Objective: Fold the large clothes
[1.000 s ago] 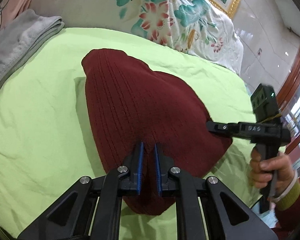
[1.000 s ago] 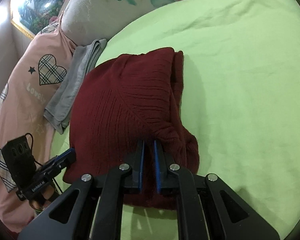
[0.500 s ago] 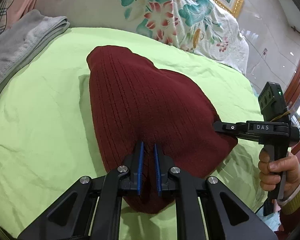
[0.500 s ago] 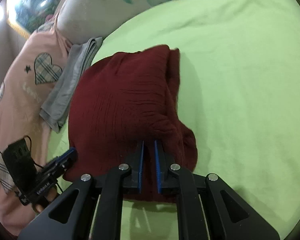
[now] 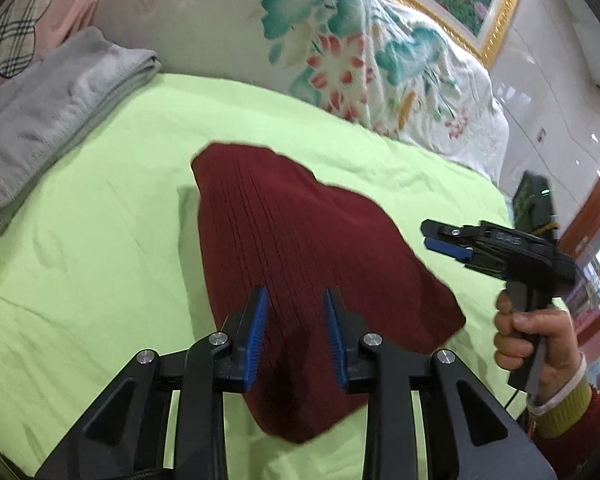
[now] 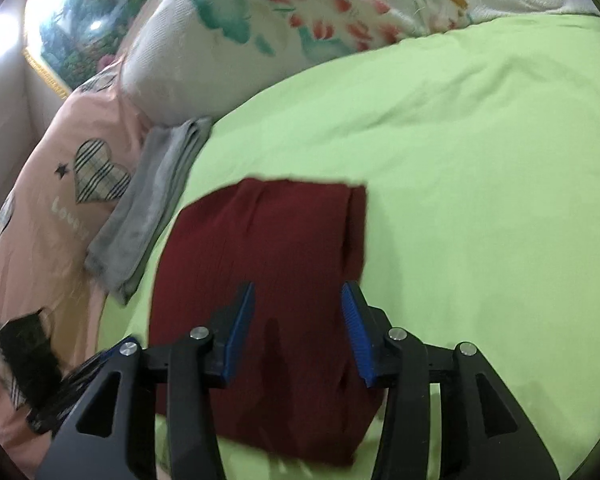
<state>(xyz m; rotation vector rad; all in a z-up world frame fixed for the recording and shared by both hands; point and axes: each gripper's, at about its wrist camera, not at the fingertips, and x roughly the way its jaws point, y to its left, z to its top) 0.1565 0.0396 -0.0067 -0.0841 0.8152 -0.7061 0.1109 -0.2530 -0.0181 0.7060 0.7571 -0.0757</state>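
The folded maroon sweater [image 5: 300, 264] lies lengthwise toward the pillows, both hand-held grippers [image 5: 296, 312] [image 6: 298, 308] just spread above it.

We list a folded maroon knitted sweater [image 5: 300, 280] flat on the lime-green bed sheet [image 5: 100, 272], our left claw [image 5: 296, 332] above its near edge, jaws just opened and gripping nothing, our right claw [image 5: 440, 240] hand-held clear of its right side, and folded grey cloth [image 5: 52, 116] far left.
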